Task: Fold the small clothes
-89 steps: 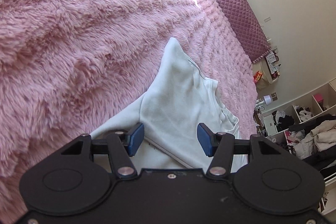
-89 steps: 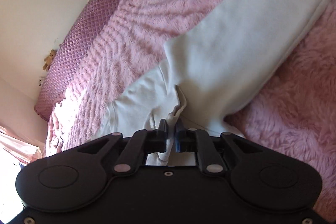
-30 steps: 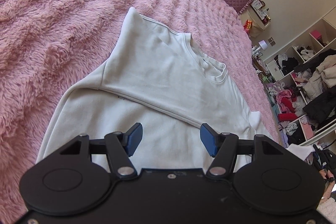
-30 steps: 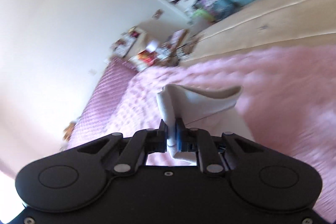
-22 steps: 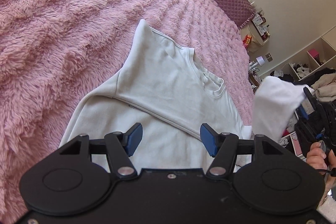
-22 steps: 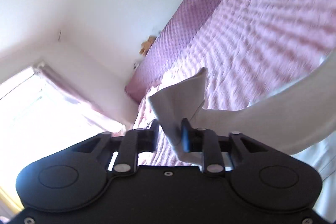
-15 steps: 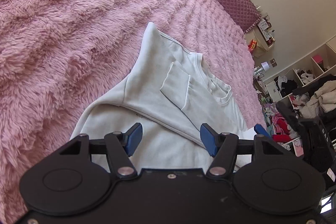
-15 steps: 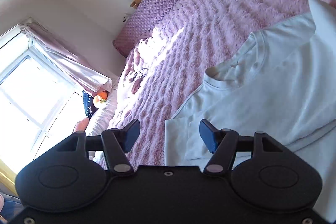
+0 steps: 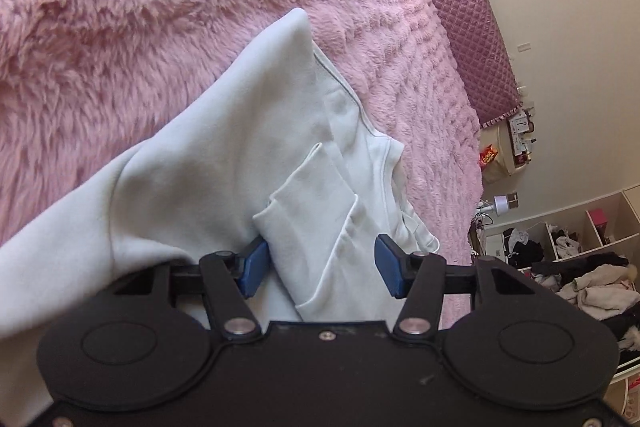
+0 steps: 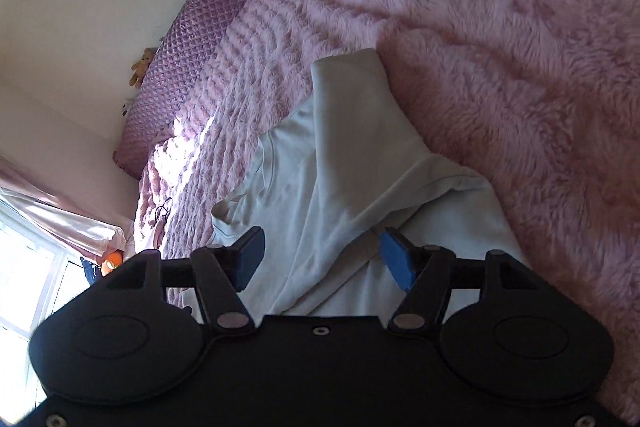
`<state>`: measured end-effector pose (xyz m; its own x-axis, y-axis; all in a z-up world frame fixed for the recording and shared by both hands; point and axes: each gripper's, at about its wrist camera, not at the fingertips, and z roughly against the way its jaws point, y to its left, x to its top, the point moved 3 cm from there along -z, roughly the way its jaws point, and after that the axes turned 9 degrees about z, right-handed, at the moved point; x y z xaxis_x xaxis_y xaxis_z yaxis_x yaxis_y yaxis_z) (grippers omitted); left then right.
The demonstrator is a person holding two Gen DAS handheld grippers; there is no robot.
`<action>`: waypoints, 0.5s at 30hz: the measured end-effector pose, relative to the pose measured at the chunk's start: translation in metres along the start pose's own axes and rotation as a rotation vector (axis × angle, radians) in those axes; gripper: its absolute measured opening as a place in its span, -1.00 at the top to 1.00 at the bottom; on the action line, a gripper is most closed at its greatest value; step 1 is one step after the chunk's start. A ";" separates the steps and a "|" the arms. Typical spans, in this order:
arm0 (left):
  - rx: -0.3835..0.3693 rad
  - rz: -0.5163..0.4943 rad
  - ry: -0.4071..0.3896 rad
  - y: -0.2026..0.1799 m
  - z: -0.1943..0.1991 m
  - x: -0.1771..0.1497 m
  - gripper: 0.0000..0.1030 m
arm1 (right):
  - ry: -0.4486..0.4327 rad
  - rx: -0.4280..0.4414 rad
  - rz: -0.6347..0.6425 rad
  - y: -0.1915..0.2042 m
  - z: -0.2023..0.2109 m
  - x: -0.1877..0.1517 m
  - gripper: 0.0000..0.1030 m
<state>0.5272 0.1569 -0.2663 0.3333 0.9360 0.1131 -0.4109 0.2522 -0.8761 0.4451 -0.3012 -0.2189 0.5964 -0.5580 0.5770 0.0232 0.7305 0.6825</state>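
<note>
Two grippers of mine hung low over a pale sweatshirt (image 9: 224,163) that lay spread on the fluffy pink blanket (image 9: 120,7) of a bed. On my left gripper (image 9: 320,263) the jaws were closing, still apart, with the folded-over sleeve cuff (image 9: 316,203) lying on the garment's chest between the blue pads (image 9: 254,265); the left-hand pad stood just beside the cuff's edge, and whether it pressed the cloth could not be told. My right gripper (image 10: 324,257) stood with its jaws well apart, gripping nothing, the sweatshirt's body (image 10: 348,187) showing in the gap between them. From the right wrist, one sleeve was folded in across the chest, its shoulder corner peaked toward the far side of the bed and the neckline off to the left. A quilted purple headboard (image 10: 200,27) ran along the wall, a small teddy bear (image 10: 141,66) perched against it. Open shelves (image 9: 580,255) crammed with clothes filled the far corner.
</note>
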 end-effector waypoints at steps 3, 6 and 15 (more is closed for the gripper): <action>-0.101 -0.066 -0.077 -0.021 0.022 0.002 0.95 | 0.002 0.000 -0.049 -0.006 -0.009 -0.001 -0.27; -0.206 -0.175 -0.234 -0.033 0.078 0.000 0.95 | -0.030 0.025 -0.077 -0.012 -0.003 -0.002 -0.27; 0.050 -0.165 -0.144 0.047 0.055 0.008 0.90 | -0.078 -0.009 -0.175 -0.029 -0.010 -0.005 -0.24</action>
<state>0.4638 0.1902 -0.2806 0.2766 0.9054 0.3221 -0.4039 0.4136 -0.8160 0.4496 -0.3160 -0.2459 0.5190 -0.7050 0.4833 0.1286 0.6234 0.7713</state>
